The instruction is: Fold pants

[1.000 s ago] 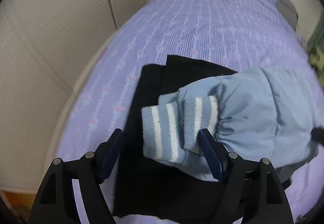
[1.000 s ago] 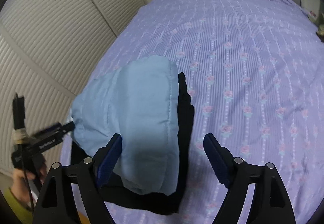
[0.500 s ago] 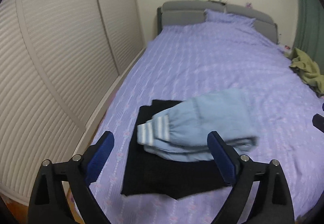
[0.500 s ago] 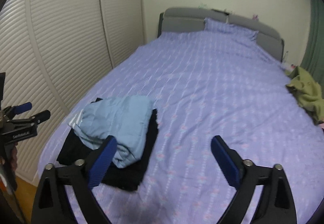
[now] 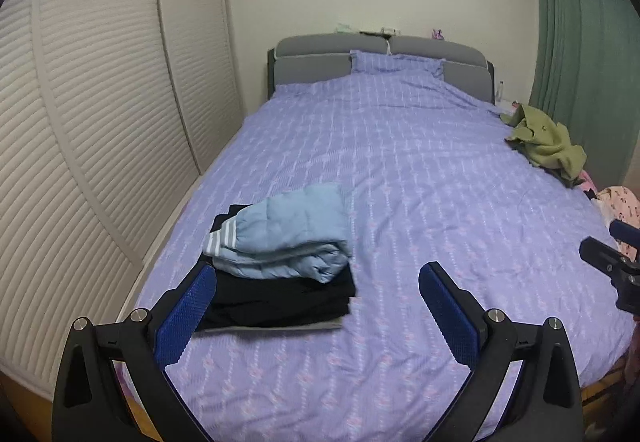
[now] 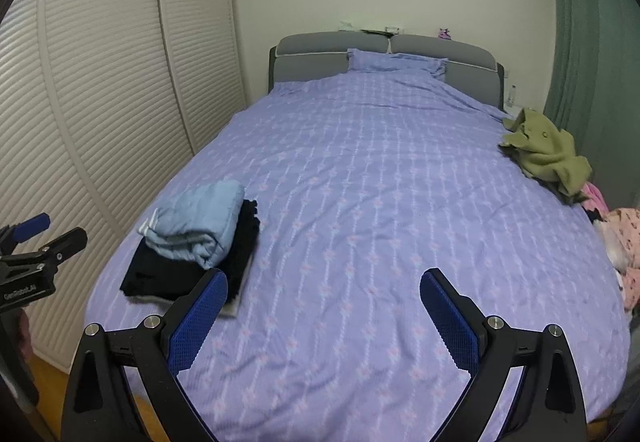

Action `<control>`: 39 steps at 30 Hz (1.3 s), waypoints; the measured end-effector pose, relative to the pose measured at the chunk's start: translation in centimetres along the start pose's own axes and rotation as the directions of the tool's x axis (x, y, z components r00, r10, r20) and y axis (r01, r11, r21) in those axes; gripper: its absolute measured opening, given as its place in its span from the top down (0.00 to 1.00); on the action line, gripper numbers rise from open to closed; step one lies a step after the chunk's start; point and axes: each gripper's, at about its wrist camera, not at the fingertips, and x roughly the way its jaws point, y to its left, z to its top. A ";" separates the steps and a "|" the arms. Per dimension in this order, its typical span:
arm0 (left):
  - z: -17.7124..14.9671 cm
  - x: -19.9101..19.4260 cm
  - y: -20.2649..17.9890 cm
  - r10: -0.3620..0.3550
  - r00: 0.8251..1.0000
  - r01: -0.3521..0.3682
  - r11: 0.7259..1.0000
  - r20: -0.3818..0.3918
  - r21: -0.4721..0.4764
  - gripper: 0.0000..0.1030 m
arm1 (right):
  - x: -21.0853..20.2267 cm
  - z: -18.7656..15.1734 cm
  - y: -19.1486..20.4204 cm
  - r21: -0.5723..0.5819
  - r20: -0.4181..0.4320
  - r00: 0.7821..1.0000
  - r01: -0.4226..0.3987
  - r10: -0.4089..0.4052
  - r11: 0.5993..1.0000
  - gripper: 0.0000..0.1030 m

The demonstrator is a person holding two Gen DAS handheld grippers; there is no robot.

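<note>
Both grippers are hanging above the foot of the bed with nothing between their fingers. The left gripper is holding its blue pads spread wide, and the right gripper is doing exactly the same, jaws splayed and empty.

The folded light-blue pants are sitting at about 10 o'clock from the left gripper, resting on top of a stack of folded black clothes. The striped cuffs are pointing toward 9 o'clock, to the wardrobe side. From the right wrist view the same blue bundle is lying out at 10 o'clock, with the dark stack spreading under it and a pale layer peeking out at the bottom edge of the pile. The left pad of the right gripper is overlapping the near corner of that pile in the picture, though whether it is touching is not clear.

The lilac patterned cover is running up to the grey headboard at 12 o'clock. An olive-green garment is lying crumpled at 2 o'clock near the bed's edge, and pink patterned fabric is bunching at 3 o'clock. Louvred wardrobe doors are lining the 9 o'clock side, and a green curtain is hanging at 1 o'clock.
</note>
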 end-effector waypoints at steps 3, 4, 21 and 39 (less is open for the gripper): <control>-0.8 -3.2 -2.8 -0.034 0.999 0.034 0.999 0.016 -0.026 0.00 | -2.8 -1.0 -1.9 0.004 0.006 1.000 0.001 -0.001 1.000 0.05; -0.9 -3.9 -3.4 -0.047 0.999 0.048 0.998 0.020 -0.032 0.00 | -3.9 -1.4 -2.6 0.007 0.012 1.000 0.002 -0.002 1.000 0.05; -6.3 -15.4 -16.2 -0.153 0.985 0.155 0.988 0.084 -0.013 0.00 | -16.6 -9.1 -12.7 0.058 0.073 0.997 0.006 -0.011 0.998 0.05; -7.7 -20.1 -21.3 -0.152 0.981 0.144 0.987 0.124 0.069 0.00 | -21.5 -11.7 -17.0 0.110 0.122 0.991 0.031 -0.045 0.993 0.05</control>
